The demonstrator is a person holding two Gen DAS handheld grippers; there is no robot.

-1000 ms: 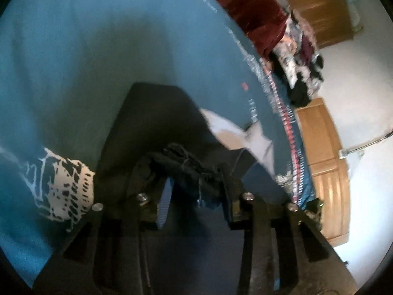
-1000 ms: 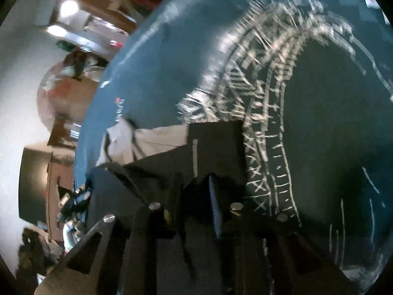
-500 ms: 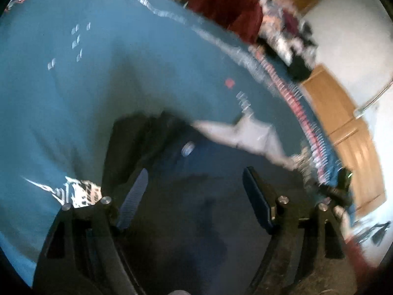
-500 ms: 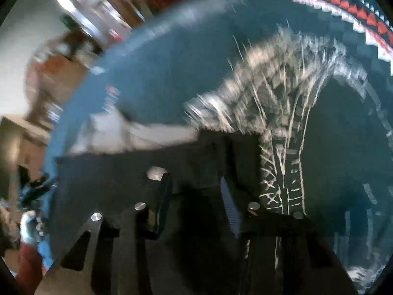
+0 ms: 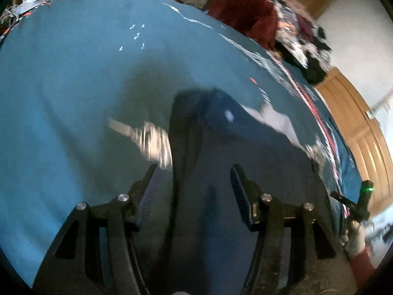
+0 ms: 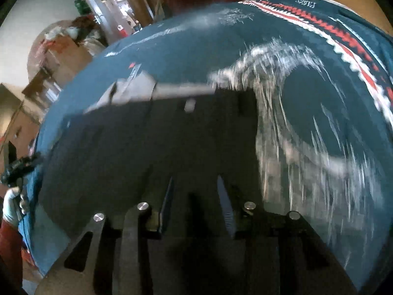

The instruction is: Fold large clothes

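Observation:
A dark navy garment [image 5: 221, 184] lies folded flat on the blue patterned bedspread [image 5: 73, 73], with a pale lining piece [image 5: 272, 118] sticking out at its far edge. My left gripper [image 5: 194, 179] hovers open above the near part of the garment, nothing between its fingers. In the right wrist view the same dark garment [image 6: 147, 147] spreads ahead, its pale lining [image 6: 137, 91] at the far side. My right gripper [image 6: 196, 191] is open over the near edge and holds nothing.
The bedspread [image 6: 319, 98] carries white line patterns and a red and white zigzag border [image 6: 343, 41]. A pile of red and mixed clothes [image 5: 245, 12] sits at the far end. A wooden cabinet [image 5: 356, 127] stands at right. A gloved hand [image 6: 12, 204] grips the other tool.
Both grippers were shut on the dark garment's edge a second ago. They have opened, let it drop flat, and pulled back and up from the cloth.

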